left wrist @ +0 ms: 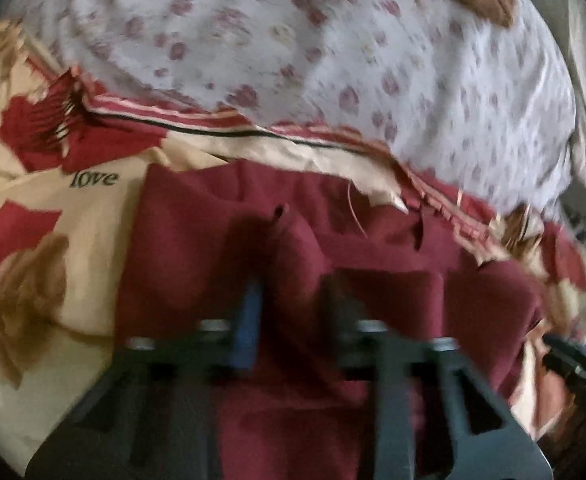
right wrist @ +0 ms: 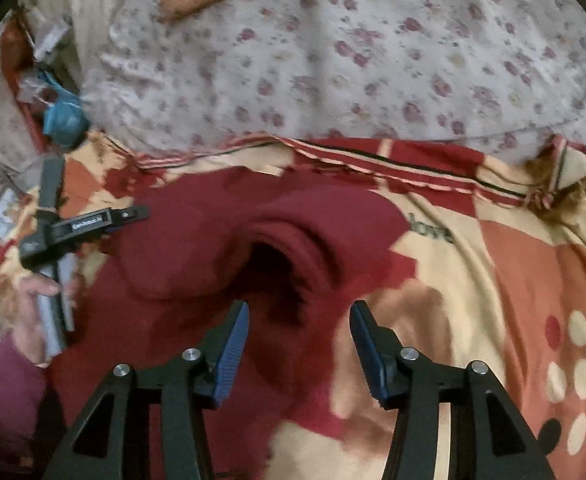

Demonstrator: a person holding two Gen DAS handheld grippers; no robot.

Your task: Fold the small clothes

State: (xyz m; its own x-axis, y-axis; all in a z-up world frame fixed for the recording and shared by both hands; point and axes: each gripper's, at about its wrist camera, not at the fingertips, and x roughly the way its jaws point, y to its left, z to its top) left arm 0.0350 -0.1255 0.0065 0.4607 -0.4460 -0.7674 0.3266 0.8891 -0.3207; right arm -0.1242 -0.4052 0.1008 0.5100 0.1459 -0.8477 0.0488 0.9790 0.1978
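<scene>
We hold the right gripper (right wrist: pixel 299 334) jaws wide, the maroon garment (right wrist: pixel 197 248) at 11 o'clock; left gripper (left wrist: pixel 293 300) jaws pinch it.

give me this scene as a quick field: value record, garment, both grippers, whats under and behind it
garment: maroon garment, bunched, with a ribbed opening facing the right wrist camera
surface: red and cream bedspread printed with the word "love"
behind: floral pillow past the bedspread's striped edge
left gripper: low over the garment, a fold between its fingers; grip unclear through blur
right gripper: open, empty, aimed at the opening
left hand: at the handle, seen from the right wrist camera
</scene>
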